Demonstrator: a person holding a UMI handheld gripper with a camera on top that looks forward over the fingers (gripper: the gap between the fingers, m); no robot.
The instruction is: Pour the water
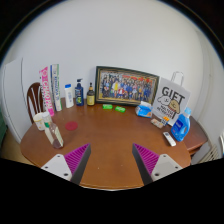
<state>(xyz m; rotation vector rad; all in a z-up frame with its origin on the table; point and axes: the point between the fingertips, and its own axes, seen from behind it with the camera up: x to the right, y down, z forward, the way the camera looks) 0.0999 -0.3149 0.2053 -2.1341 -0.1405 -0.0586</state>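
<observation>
The claw (110, 160) hung above the near edge of the round counter (105, 135), its fingers wide apart with nothing between them, pads (75, 158) facing inward. That stance suggested an approach not yet begun. The likely pouring things stood well ahead to the left: a clear cup (42, 121) and small bottles (68, 96) beside a red chair (35, 97). Which one held water could not be told. A framed photo (126, 84) leaned at the back, a gift bag (172, 100) and blue bottle (181, 125) to the right, leaving the centre open for reaching.
</observation>
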